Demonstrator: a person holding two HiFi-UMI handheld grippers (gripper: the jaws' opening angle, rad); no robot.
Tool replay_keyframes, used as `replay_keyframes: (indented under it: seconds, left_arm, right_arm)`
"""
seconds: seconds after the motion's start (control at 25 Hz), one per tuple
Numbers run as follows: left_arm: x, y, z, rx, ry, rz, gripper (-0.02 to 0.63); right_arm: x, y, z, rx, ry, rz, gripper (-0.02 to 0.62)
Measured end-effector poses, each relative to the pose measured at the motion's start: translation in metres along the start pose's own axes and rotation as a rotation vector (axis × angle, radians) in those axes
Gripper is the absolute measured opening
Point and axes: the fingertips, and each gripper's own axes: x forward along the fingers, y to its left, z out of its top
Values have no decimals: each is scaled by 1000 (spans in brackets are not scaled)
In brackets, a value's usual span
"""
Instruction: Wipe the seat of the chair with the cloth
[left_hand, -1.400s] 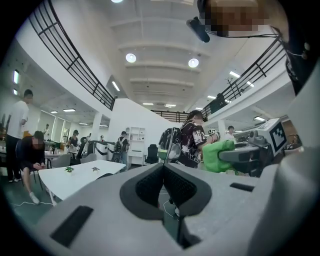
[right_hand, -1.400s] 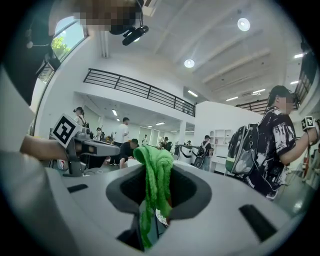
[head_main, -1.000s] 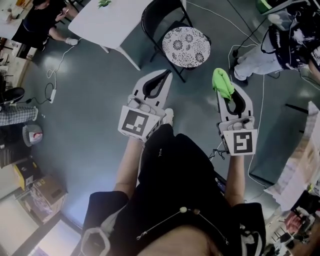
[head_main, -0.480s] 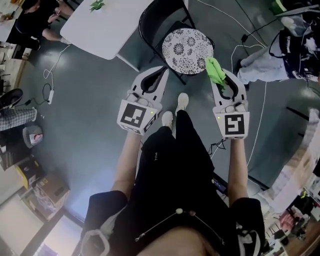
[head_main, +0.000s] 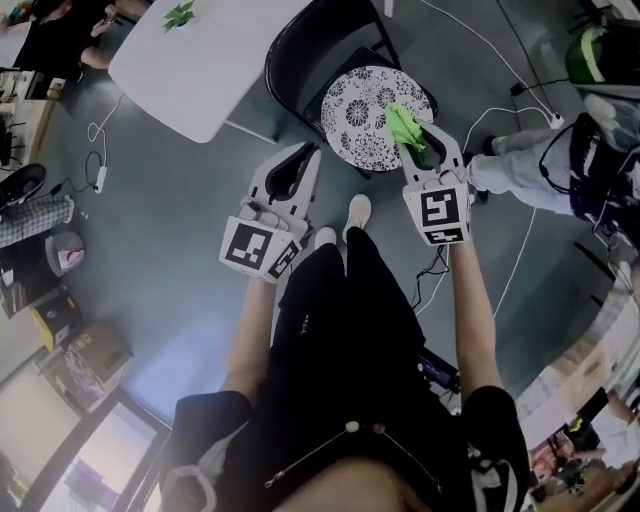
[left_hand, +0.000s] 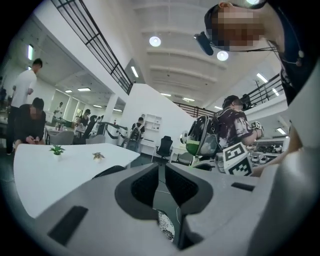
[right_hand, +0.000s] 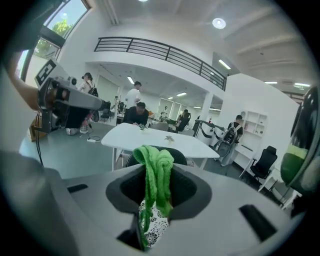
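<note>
1. While the right gripper sits over the 4 o'clock edge of the chair seat, its jaws are clamped on the green cloth.
2. Cloth bunches above the jaw tips and hangs down between them. The patterned seat shows right behind it in the right gripper view. Can't tell if it touches the seat.
3. Jaws of the left gripper are together, nothing between them. It's off the seat, at the seat's 8 o'clock.
4. The black backrest is at the seat's 10 o'clock, with the white table just beyond.
5. Person's shoes are on the floor at the seat's 6 o'clock.
</note>
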Motion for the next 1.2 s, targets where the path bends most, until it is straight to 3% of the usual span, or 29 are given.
replay_keyframes:
  seconds: [0.12,0.24,0.36,0.48,0.92,1.2]
  left_arm:
    - [8,15,-13,-73,18,27,94]
    - [10,30,-32,-79,46,48,92]
    - [27,49,-58,-28,84,62,86]
    - [48,72,-96,-5,139,62,34]
    - [115,117,-261,-112,320,-36,23]
    - [109,139,-304,-168,393,-13,23]
  right_arm:
    - [46,-3,-20,-51,52,27,106]
    - [85,7,-42,-101,103,62,106]
    - [127,12,-63,-155,145,84,106]
    - [172,20,-90,-225,190,96,106]
    - [313,28,-222,-363,383,169,106]
    - [370,39,-272,-407,468,252,104]
